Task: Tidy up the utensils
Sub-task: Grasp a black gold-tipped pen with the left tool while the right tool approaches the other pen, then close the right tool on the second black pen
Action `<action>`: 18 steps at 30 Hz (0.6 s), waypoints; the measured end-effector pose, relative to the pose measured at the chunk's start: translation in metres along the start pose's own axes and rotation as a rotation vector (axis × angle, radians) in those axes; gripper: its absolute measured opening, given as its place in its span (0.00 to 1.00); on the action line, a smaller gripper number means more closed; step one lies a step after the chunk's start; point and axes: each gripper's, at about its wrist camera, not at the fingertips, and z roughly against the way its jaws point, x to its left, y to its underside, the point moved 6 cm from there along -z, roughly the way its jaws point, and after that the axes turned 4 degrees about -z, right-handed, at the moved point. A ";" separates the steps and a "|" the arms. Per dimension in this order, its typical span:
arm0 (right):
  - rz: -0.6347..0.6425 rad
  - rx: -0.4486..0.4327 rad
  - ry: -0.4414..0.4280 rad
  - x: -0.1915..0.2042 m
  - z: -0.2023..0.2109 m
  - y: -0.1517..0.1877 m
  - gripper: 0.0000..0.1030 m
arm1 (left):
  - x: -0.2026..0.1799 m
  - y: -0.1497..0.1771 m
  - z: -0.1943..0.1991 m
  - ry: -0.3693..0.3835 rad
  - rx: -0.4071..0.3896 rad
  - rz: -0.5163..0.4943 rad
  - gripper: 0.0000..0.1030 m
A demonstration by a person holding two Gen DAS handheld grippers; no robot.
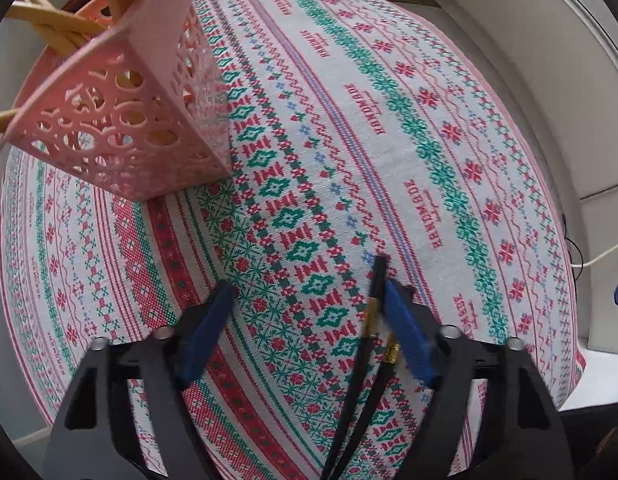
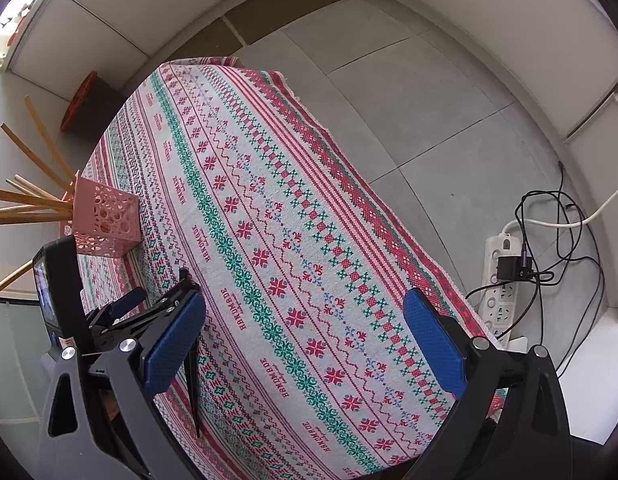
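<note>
A pink perforated utensil basket point(image 1: 121, 120) stands on the patterned tablecloth point(image 1: 309, 160) at the upper left, with several wooden utensils point(image 1: 49, 28) sticking out of it. My left gripper point(image 1: 309, 332) is open; two black chopsticks with gold bands point(image 1: 367, 344) lie against its right blue pad point(image 1: 405, 332), not clamped. In the right wrist view my right gripper point(image 2: 305, 344) is open and empty above the cloth. The basket point(image 2: 107, 220) and the left gripper point(image 2: 149, 304) show at the left there, with the black chopsticks point(image 2: 193, 392) below.
The table's right edge point(image 2: 389, 216) drops to a tiled floor. A white power strip point(image 2: 501, 288) with black cables lies on the floor at the right. A brown stool with an orange rim point(image 2: 83, 100) stands beyond the table's far end.
</note>
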 end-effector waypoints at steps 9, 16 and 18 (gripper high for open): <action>0.040 0.028 0.013 0.021 -0.017 0.011 0.93 | -0.001 0.010 -0.001 0.053 -0.019 -0.056 0.14; 0.085 0.060 0.027 0.045 -0.037 0.018 0.93 | 0.016 0.027 0.002 0.042 -0.031 -0.059 0.06; 0.103 0.068 0.022 0.057 -0.043 0.021 0.93 | 0.024 0.033 0.011 0.035 -0.050 -0.055 0.06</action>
